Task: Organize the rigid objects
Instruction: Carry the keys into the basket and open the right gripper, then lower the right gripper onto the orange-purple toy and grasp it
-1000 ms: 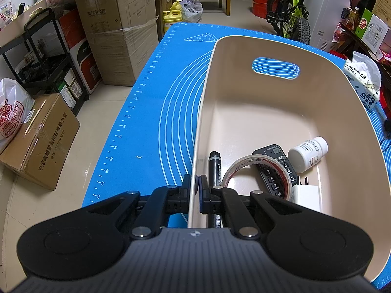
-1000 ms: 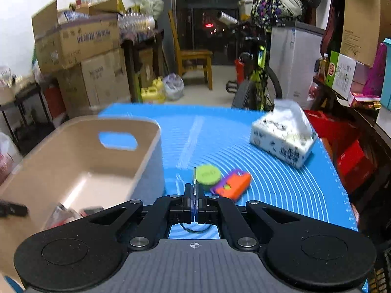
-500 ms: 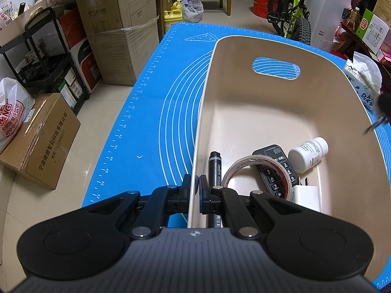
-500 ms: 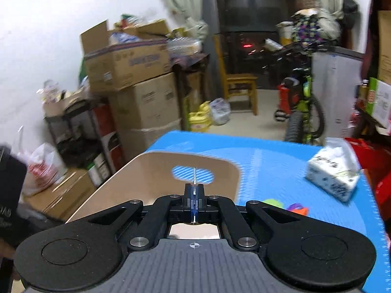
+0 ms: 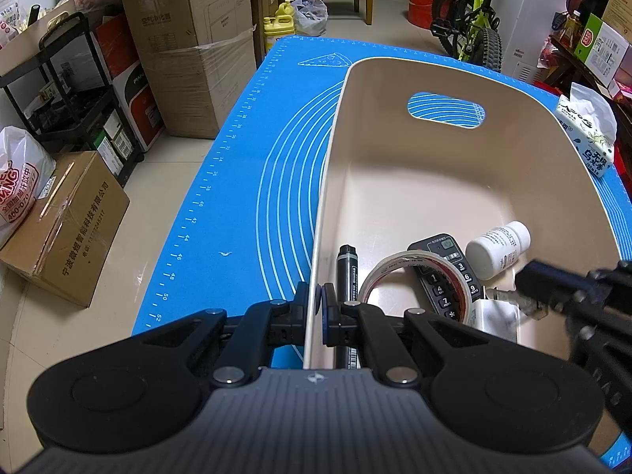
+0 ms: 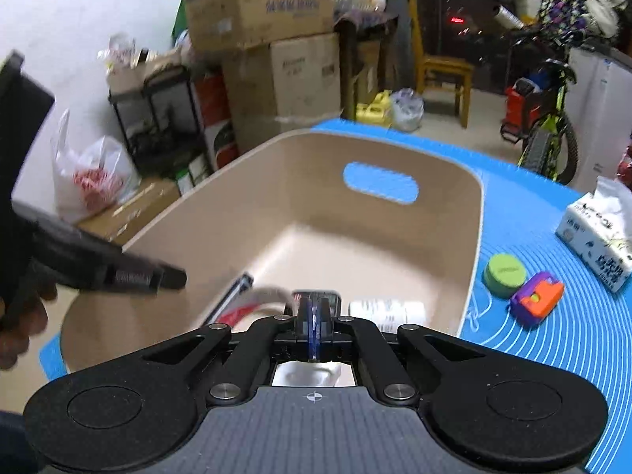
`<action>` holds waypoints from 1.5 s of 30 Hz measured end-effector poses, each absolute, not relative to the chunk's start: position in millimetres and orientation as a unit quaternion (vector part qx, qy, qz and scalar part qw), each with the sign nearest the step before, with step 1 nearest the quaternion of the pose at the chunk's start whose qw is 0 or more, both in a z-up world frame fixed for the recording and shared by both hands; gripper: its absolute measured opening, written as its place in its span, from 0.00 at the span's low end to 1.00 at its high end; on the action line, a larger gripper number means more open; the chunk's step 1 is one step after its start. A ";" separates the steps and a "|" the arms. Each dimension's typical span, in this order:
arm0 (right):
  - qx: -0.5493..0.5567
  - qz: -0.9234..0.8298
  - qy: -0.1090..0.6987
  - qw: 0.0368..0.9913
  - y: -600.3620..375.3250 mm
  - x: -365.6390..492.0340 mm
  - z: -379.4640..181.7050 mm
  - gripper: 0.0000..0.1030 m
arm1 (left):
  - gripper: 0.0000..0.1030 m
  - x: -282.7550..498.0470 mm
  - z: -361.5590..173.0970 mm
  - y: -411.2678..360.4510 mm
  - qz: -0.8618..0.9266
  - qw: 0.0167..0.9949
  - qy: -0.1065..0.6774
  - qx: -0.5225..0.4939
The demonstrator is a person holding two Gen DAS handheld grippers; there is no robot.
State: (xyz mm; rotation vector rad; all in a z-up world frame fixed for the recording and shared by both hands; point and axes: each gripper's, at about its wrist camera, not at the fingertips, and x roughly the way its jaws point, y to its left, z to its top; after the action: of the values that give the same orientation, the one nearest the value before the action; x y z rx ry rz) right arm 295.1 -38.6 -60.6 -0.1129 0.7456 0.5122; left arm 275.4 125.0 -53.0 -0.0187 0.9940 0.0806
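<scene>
A beige bin stands on the blue mat. My left gripper is shut on the bin's near left wall. Inside lie a black marker, a tape roll, a black remote, a white bottle and a white flat piece. My right gripper is shut on a thin blue flat piece and hangs over the bin's near end; it shows blurred at the right in the left wrist view.
A green round lid, a purple and orange toy and a tissue pack lie on the mat right of the bin. Cardboard boxes, a black cart and a bicycle stand beyond the table.
My right gripper has swung left from over the mat to above the bin's near end, and now enters the left wrist view. The left gripper has not moved.
</scene>
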 end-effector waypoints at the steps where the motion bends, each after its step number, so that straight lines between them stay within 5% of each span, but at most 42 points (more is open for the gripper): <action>1: -0.058 0.249 0.367 0.894 -38.5 295.7 -63.1 0.13 | 0.07 275.6 -53.0 124.5 0.039 0.878 0.477 -0.008; 5: -0.057 0.253 0.372 0.891 -41.2 297.1 -62.7 0.20 | 0.07 276.4 -53.4 124.2 0.041 0.878 0.478 -0.006; 6: -0.053 0.253 0.371 0.892 -43.5 297.7 -60.8 0.34 | 0.07 276.7 -53.5 123.8 0.042 0.878 0.478 -0.005; 10: -0.041 0.249 0.362 0.898 -59.0 299.3 -47.5 0.59 | 0.08 277.6 -53.3 124.2 0.044 0.877 0.478 -0.005; 16: -0.023 0.245 0.343 0.906 -87.6 302.2 -30.0 0.66 | 0.08 277.6 -53.4 124.1 0.045 0.877 0.478 -0.004; 18: -0.023 0.230 0.332 0.914 -98.8 304.5 -23.4 0.78 | 0.08 278.0 -53.3 124.1 0.045 0.877 0.479 -0.004; 28: -0.067 0.170 0.305 0.935 -162.5 340.4 -21.0 0.92 | 0.08 278.3 -53.4 125.0 0.044 0.875 0.482 -0.005; 45: -0.192 0.206 0.362 0.888 -174.8 431.0 -109.1 0.92 | 0.08 281.2 -53.0 122.0 0.045 0.872 0.488 0.007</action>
State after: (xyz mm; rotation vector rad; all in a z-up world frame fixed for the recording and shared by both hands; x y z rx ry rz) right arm 431.0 -174.8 -109.1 -0.3998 0.7531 0.4276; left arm 281.2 122.0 -53.0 0.0155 1.0194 0.0941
